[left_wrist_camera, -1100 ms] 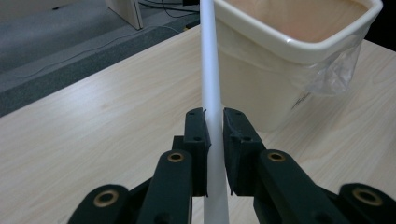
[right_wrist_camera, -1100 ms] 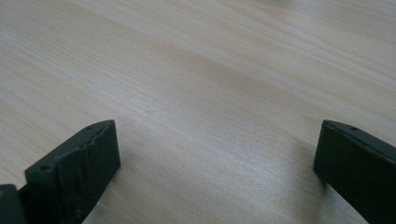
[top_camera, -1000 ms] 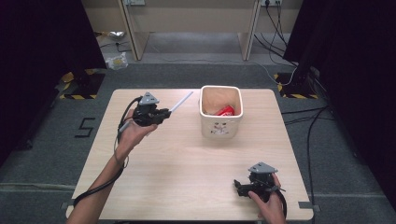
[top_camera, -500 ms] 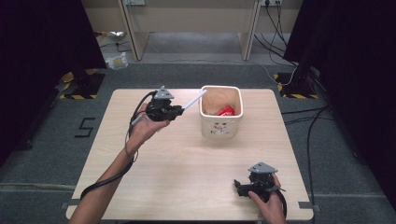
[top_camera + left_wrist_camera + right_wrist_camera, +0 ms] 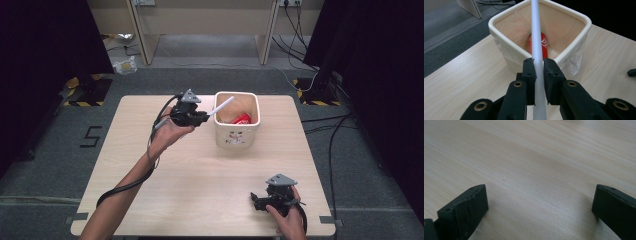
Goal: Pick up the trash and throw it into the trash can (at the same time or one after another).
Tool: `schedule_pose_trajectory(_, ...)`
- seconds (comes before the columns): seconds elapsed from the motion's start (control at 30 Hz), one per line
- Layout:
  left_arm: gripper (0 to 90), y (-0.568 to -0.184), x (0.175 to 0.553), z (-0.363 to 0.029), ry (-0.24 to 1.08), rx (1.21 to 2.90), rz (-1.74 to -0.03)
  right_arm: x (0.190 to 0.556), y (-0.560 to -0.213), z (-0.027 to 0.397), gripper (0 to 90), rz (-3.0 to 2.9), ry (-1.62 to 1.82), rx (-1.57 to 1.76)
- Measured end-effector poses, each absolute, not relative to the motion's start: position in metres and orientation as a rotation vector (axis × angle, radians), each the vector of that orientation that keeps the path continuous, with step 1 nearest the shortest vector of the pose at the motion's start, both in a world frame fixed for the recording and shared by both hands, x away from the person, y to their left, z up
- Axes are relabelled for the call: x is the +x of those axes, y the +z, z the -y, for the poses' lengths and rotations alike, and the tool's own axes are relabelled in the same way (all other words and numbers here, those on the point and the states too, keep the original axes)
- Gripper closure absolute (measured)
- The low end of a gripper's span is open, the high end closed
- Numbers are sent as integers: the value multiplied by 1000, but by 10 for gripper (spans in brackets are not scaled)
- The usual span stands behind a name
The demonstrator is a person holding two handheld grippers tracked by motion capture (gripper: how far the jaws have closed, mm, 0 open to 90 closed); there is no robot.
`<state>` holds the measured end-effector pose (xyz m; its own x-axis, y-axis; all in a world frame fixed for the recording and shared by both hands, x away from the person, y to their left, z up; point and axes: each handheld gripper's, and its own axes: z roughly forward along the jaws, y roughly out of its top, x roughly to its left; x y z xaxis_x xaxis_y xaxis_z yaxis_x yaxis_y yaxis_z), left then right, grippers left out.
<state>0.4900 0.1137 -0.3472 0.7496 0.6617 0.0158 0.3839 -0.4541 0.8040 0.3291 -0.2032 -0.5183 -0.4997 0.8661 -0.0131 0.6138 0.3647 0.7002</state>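
Observation:
My left gripper (image 5: 204,118) (image 5: 538,65) is shut on a long white stick (image 5: 220,107) (image 5: 536,37). The stick points up and to the right, its far end over the rim of a cream square bin (image 5: 236,137) (image 5: 574,32) lined with clear plastic. Inside the bin lies a red can (image 5: 242,119) (image 5: 545,45). My right gripper (image 5: 255,201) (image 5: 539,202) rests low near the table's front right edge, open, with bare wood between its jaws.
The wooden table (image 5: 195,175) stands on grey carpet. A desk frame and cables lie beyond the far edge. A crumpled bag (image 5: 123,65) sits on the floor at the back left.
My left gripper has carried the white stick to the right, bringing its tip over the bin's rim. The right gripper has stayed put.

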Motion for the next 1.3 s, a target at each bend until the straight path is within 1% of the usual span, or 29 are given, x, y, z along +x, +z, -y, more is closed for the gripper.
schedule_pose_trajectory(0.73, 795, -354, 513, -79, 375, 2139, -808, 329, -518, 203, 5, -2255, 909, 1289)
schedule_pose_trajectory(1.3, 791, -358, 524, -67, 350, 2158, -832, 329, -518, 203, 5, -2256, 909, 1288)
